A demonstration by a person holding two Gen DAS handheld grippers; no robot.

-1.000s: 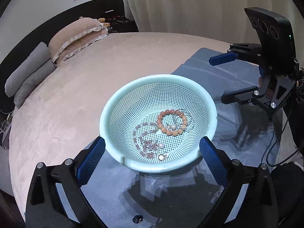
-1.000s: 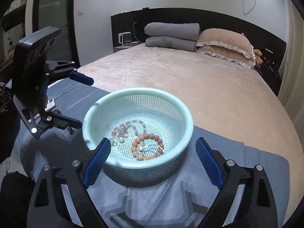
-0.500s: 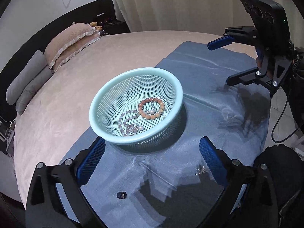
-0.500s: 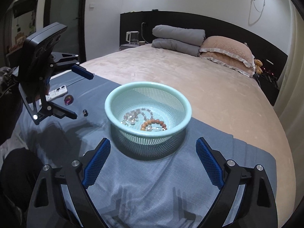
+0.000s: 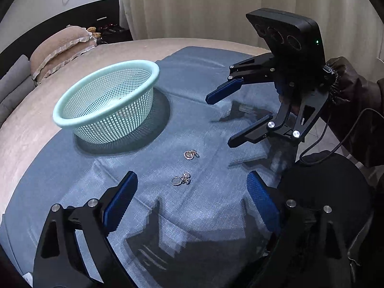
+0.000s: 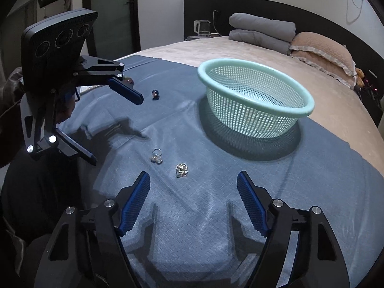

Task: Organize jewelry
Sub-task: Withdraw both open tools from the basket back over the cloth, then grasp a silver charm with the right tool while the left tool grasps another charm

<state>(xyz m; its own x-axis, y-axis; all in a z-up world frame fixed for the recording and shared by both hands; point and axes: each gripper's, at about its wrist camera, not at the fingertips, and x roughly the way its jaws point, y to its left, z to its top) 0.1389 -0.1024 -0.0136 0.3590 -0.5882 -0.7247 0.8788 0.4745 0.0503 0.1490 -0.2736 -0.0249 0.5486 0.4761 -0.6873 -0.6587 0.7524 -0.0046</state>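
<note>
Pulled back from the mint basket [image 5: 105, 105] since half a second ago, now seen side-on on the blue cloth [image 5: 204, 216] over the bed [image 6: 192, 50]. Left gripper [image 5: 192, 201] and right gripper [image 6: 193, 200] both spread wide, holding nothing. Two silver rings [image 5: 181, 179] [image 5: 190, 154] lying on the cloth between them, apart from the basket.

Beige bed [image 6: 252, 55], dark headboard [image 6: 264, 7], folded grey duvets [image 6: 261, 32], cream curtains [image 5: 216, 9], white walls [image 6: 163, 4]
</note>
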